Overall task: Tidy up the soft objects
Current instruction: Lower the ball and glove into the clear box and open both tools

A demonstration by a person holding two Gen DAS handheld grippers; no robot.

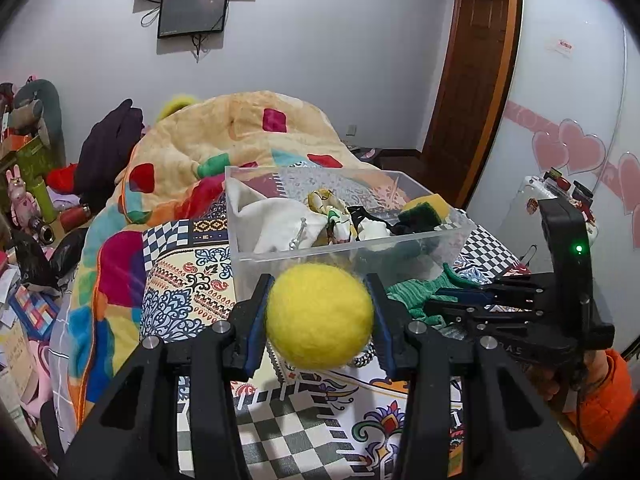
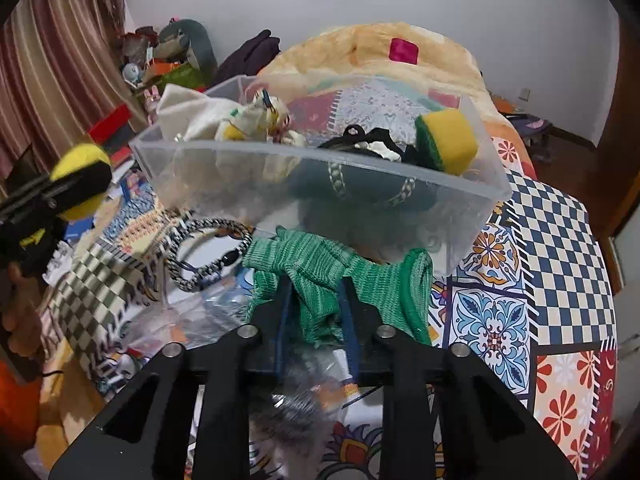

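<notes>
The left tongs (image 1: 320,312) are clenched on a yellow felt ball (image 1: 319,316), one blue-lined finger pressed against each side, held clear of the patterned bedspread (image 1: 192,288). The right tongs (image 2: 316,308) grip a bunched green knit cloth (image 2: 340,276) between their fingers; this pinch shows only in the right wrist view, since the left wrist view catches those tongs (image 1: 460,300) side-on at its right with the cloth (image 1: 416,292) spilling ahead of them.

Just left of the right tongs lies a braided black-and-white ring (image 2: 208,252), largely hidden behind the ball in the left view.

Directly ahead of both tongs stands a clear plastic bin (image 1: 360,248) on the bed. It contains white fabric (image 1: 276,216), a printed scrunchie (image 1: 328,204), black items and a yellow-green sponge (image 2: 448,140) against its right wall. Through the front wall, the right view alone shows a dark teal item (image 2: 360,192).

Beyond the bin rises a heaped orange quilt (image 1: 248,128).
</notes>
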